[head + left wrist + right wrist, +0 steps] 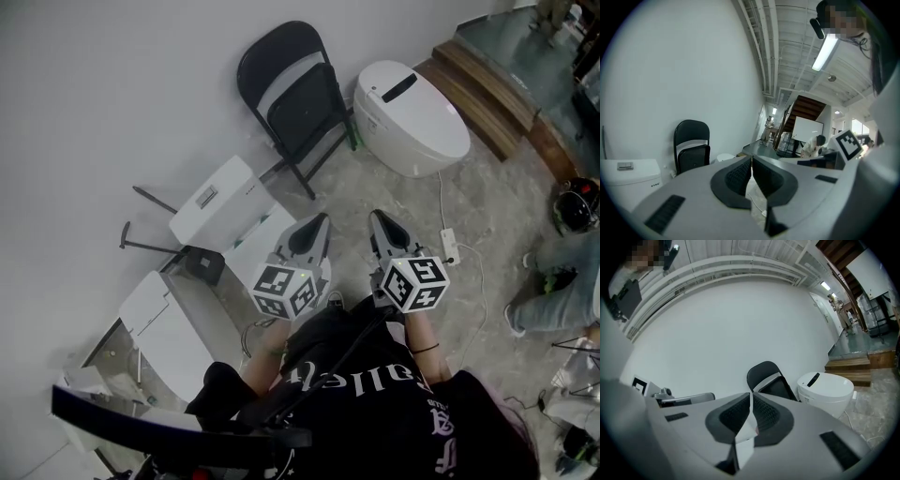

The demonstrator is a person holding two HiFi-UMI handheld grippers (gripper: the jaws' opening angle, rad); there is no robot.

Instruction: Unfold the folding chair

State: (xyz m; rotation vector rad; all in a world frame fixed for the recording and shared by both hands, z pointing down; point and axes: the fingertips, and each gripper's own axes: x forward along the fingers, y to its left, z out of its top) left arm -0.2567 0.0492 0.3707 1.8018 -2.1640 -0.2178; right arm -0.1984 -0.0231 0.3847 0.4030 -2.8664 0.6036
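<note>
With both sets of fingers clenched shut on nothing, the left gripper (322, 223) and right gripper (377, 217) would have to open before taking hold. A pinch on the rounded backrest alone could, I judged, let the folding chair (293, 94) slide down the wall (112, 84) or tip onto the white toilet (410, 117) just beside it, and the seat might swing and trap a finger. The chair stood well ahead of both grippers, leaning folded against that white wall with its feet on the floor (375, 187). It was black, with a curved tubular frame, a rounded padded backrest and the seat flipped up flat against the frame, a pale gap showing between them.
</note>
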